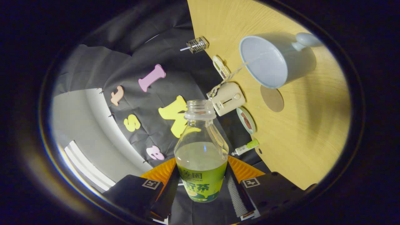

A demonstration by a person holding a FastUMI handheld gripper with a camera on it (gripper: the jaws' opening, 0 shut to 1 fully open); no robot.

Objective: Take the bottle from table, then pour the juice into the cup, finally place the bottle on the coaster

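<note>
Between the gripper point(202, 184) fingers, clamped from both sides, the open bottle point(201, 150) tilts toward the cup point(275, 61), juice streaming in. Pouring is underway; the coaster point(272, 98) beside the cup awaits.

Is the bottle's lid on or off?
Off. The bottle, held between the gripper fingers, shows a bare open neck, no cap.

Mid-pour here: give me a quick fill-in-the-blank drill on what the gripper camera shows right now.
1. The gripper is shut on the ____, one finger pressing each side of it.
2. A thin stream of juice runs from the bottle's mouth into the ____.
3. The round coaster lies on the table right beside the cup, with ____ on it.
4. The bottle's cap is ____.

Missing words: bottle; cup; nothing; off
</note>
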